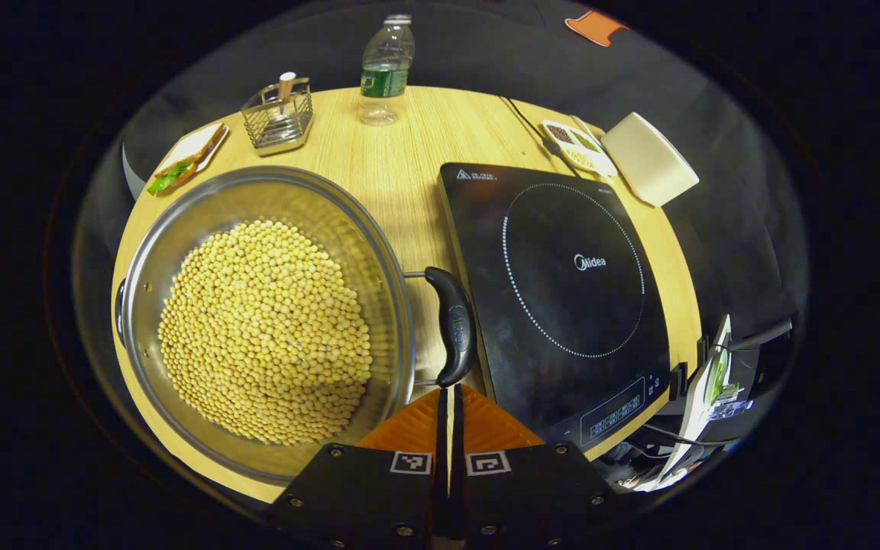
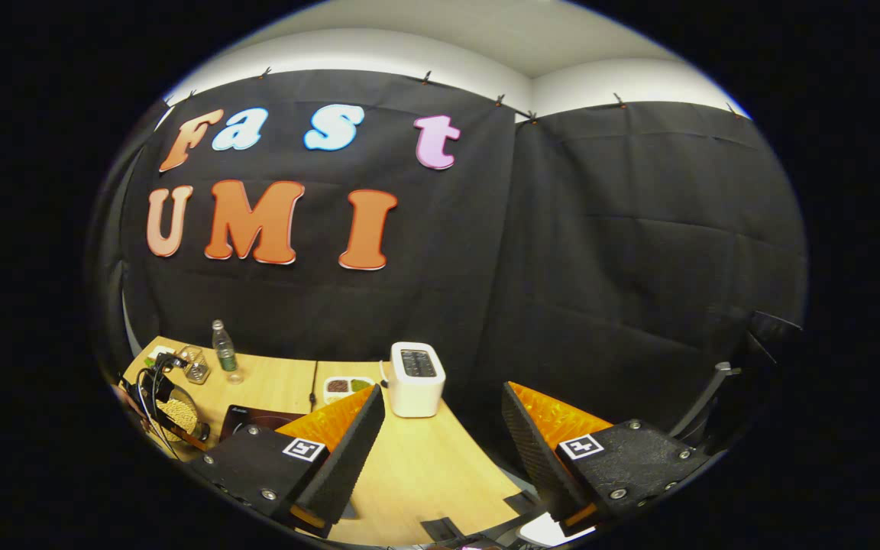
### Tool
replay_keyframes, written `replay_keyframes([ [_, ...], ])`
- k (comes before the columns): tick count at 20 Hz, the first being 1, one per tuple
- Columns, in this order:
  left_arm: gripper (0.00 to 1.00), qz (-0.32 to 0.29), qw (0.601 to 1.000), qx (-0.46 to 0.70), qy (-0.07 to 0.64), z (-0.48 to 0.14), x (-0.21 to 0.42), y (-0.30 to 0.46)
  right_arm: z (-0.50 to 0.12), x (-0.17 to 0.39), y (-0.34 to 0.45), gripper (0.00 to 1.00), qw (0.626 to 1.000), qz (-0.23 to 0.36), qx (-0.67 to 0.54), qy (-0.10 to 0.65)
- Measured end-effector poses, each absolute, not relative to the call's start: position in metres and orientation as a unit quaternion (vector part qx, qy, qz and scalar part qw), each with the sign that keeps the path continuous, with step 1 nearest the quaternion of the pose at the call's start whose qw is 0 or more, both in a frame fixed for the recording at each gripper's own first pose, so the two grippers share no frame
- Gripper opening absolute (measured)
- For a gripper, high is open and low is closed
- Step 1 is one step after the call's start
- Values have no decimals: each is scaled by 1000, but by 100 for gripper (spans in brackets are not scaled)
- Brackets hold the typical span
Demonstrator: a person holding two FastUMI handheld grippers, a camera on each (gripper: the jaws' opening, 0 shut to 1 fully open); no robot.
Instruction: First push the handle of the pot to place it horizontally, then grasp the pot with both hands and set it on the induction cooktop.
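Note:
A steel pot (image 1: pixel 180 229) full of yellow beans (image 1: pixel 268 332) sits at the left of the wooden table. Its dark side handle (image 1: pixel 453 325) points toward the black induction cooktop (image 1: pixel 562 305) to its right. My left gripper (image 1: pixel 449 397) is shut with nothing in it, its tips just below the handle's near end. In the right gripper view my right gripper (image 2: pixel 440 416) stands open and raised over the table's right end, far from the pot (image 2: pixel 177 416) and the cooktop (image 2: pixel 253 418). The other gripper (image 2: pixel 151 386) hovers by the pot.
At the table's back stand a plastic water bottle (image 1: pixel 385 72), a wire holder (image 1: pixel 279 118), a plate of food (image 1: pixel 184 159), a divided dish (image 1: pixel 577 145) and a white toaster (image 1: pixel 650 159). Cables and a device (image 1: pixel 715 382) hang off the right edge.

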State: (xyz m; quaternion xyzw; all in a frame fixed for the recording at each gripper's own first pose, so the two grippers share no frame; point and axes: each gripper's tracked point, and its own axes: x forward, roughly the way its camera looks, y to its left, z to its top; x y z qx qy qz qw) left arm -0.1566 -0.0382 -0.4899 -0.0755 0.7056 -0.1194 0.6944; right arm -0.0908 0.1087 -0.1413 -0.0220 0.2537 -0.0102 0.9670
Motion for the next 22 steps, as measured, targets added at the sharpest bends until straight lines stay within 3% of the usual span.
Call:
replay_keyframes([
  [9,1,-42,764,-72,640,-441,-128,95,-211,-101,299,96,926,161,20,342],
  [11,6,-25,774,-62,630,-435,-125,133,-220,-110,344,96,914,194,29,354],
  [12,25,-21,778,-59,625,-431,-126,148,-224,-114,364,96,909,207,30,361],
  [13,35,-19,781,-59,621,-426,-124,161,-229,-118,383,96,903,218,29,369],
  [16,78,-11,789,-59,611,-424,-118,199,-246,-130,431,96,881,245,23,403],
  [18,87,-9,793,-63,607,-428,-113,218,-260,-135,465,96,869,265,20,417],
  [22,87,-25,802,-62,594,-434,-101,234,-294,-160,509,96,837,289,6,465],
])
